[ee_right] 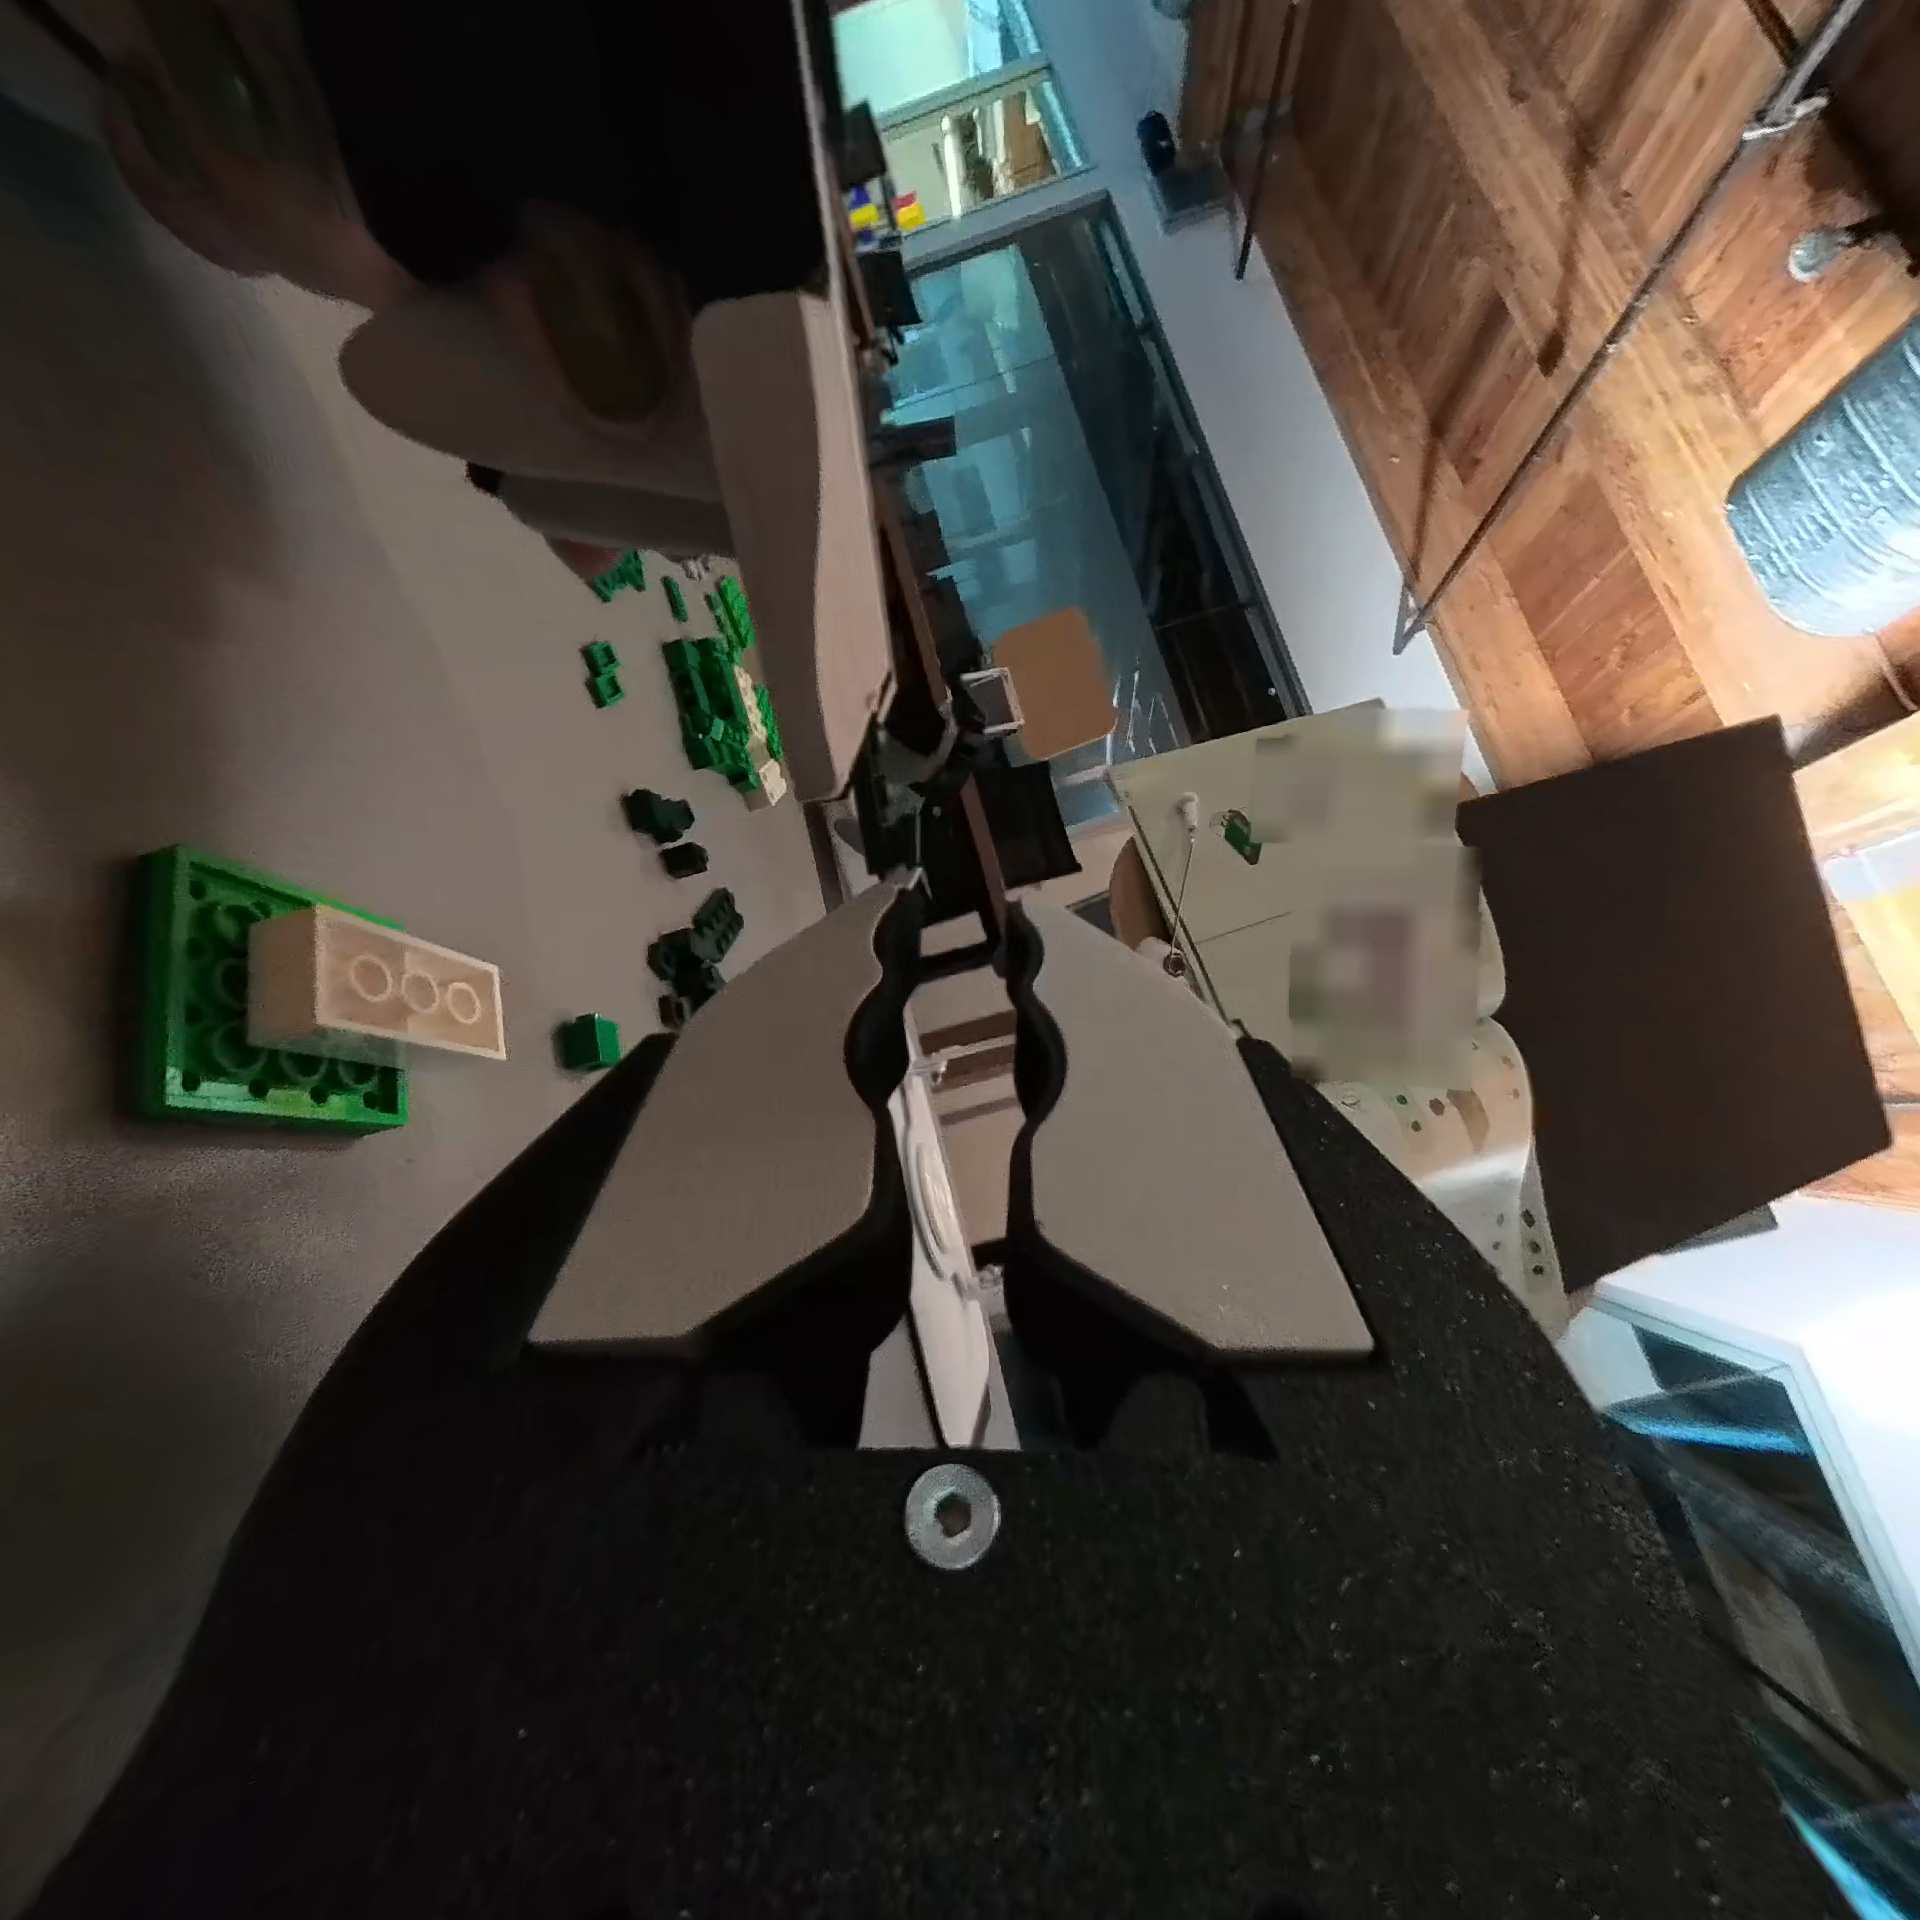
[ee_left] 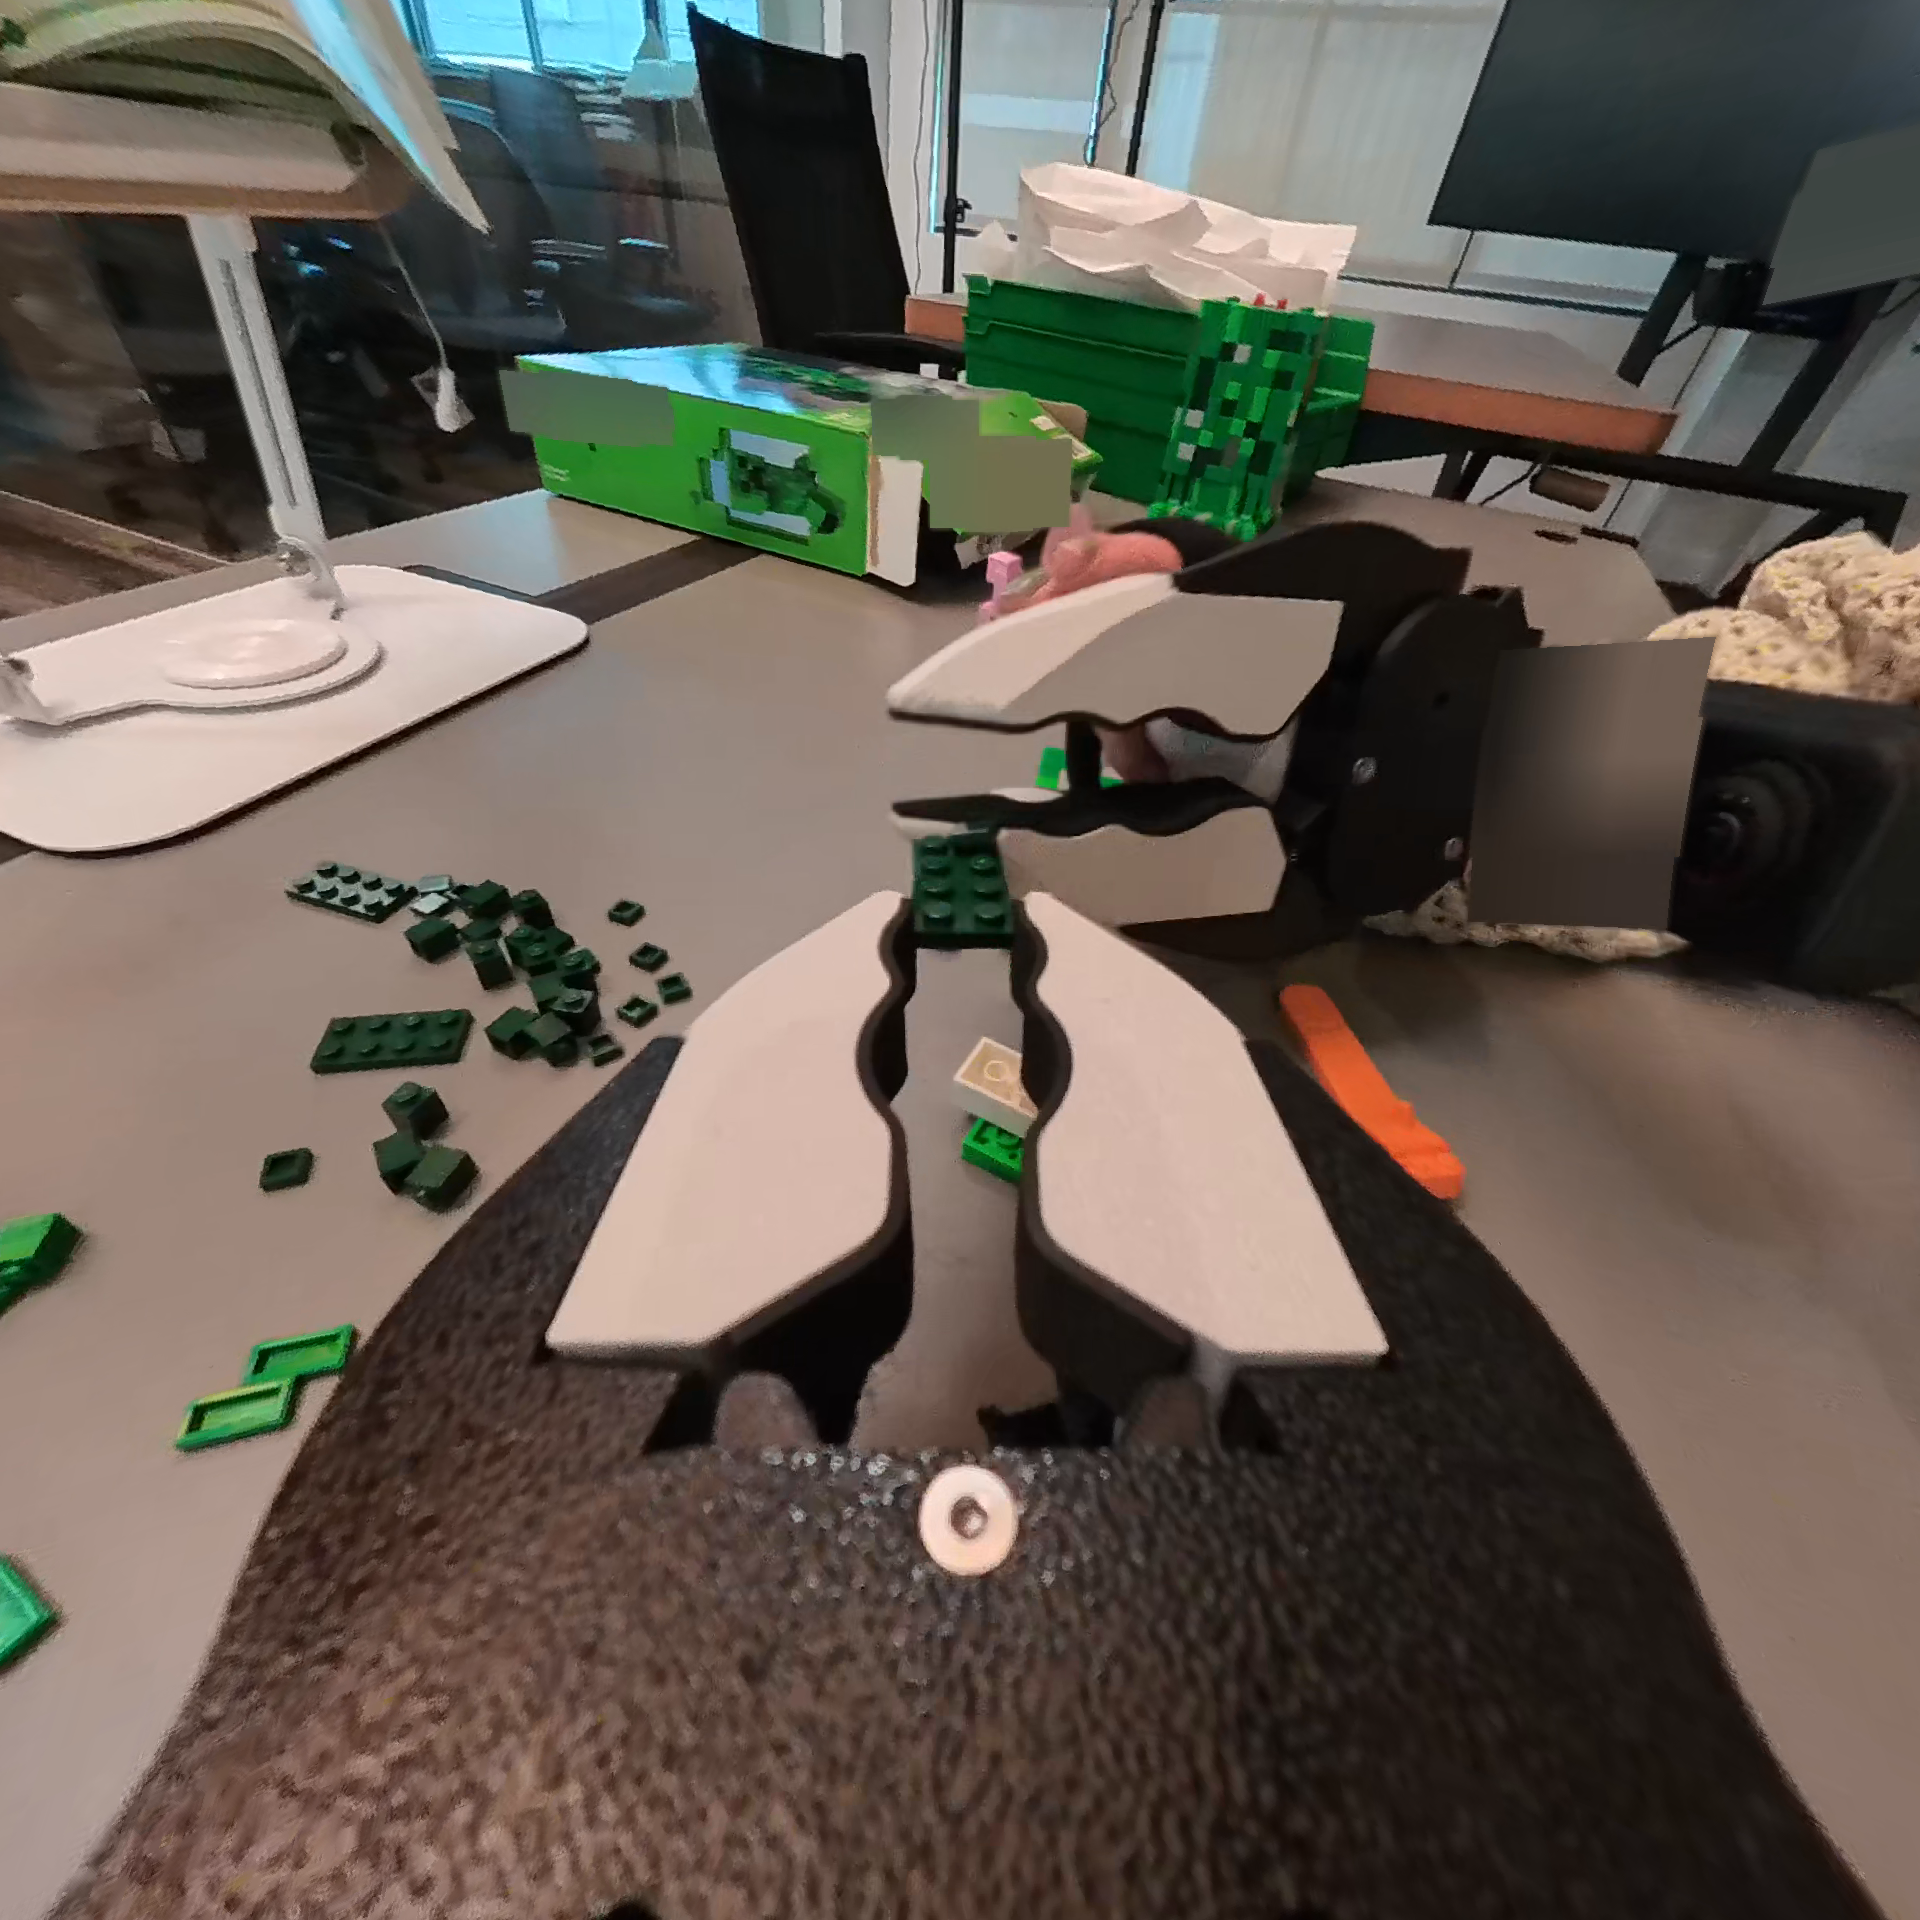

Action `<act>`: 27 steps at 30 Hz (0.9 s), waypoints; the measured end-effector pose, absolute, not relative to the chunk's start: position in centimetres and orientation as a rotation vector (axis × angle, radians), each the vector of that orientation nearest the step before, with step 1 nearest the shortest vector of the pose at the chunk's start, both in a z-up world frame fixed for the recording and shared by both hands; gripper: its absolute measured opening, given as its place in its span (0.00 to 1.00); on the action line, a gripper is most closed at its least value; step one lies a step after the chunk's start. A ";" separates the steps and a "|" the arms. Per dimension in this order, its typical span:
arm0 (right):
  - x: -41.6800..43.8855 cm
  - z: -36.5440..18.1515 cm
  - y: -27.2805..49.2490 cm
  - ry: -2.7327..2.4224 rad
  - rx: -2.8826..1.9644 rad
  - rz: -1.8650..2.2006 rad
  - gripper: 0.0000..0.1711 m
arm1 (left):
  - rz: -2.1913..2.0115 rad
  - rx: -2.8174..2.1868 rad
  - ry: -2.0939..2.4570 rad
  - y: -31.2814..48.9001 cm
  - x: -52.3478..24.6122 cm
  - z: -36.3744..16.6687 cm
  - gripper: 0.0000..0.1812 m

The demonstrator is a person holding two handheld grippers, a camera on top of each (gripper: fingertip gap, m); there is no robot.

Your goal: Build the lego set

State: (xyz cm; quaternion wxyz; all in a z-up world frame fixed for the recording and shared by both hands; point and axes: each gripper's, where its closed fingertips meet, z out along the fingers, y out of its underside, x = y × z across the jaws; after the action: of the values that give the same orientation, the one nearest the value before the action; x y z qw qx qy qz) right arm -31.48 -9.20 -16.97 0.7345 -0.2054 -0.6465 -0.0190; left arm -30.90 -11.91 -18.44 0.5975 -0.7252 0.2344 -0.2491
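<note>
In the left wrist view, the left gripper reaches forward, level over the grey table, its two white fingers clenched on a dark green Lego plate held flat, studs up, at the centre of the frame. The right gripper comes in from the right edge, rolled on its side so one finger lies above the other; its lower fingertip sits right at the far end of the plate, and the jaws stand apart with nothing visibly between them. A fingertip of the person's hand shows behind those fingers.

Below the left gripper's fingers lie a white brick on a bright green plate, and an orange brick separator lies at centre right. A scatter of dark green pieces sits at centre left, bright green tiles at lower left. A green Lego box and a built green pixelated figure stand at the upper centre.

The right wrist view is rolled sideways, with the table at the left of the frame. The same white brick on its green plate appears at centre left.
</note>
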 end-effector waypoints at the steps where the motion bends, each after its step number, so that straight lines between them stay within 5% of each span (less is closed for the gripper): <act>1: -31.4 -16.9 -9.4 -1.421 -0.448 -0.021 0.10 | -0.581 -1.682 0.531 -11.9 -31.0 -18.4 0.09; 27: -31.0 -17.7 -12.5 -1.532 -0.224 -0.024 0.04 | -0.705 -1.677 0.573 -12.7 -30.6 -18.2 0.09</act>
State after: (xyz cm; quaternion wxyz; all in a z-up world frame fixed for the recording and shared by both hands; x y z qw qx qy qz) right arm -31.01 -12.49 -17.65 0.7152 -0.1009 -0.6916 -0.0108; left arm -30.55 -12.71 -18.21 0.5787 -0.7170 0.2451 -0.3017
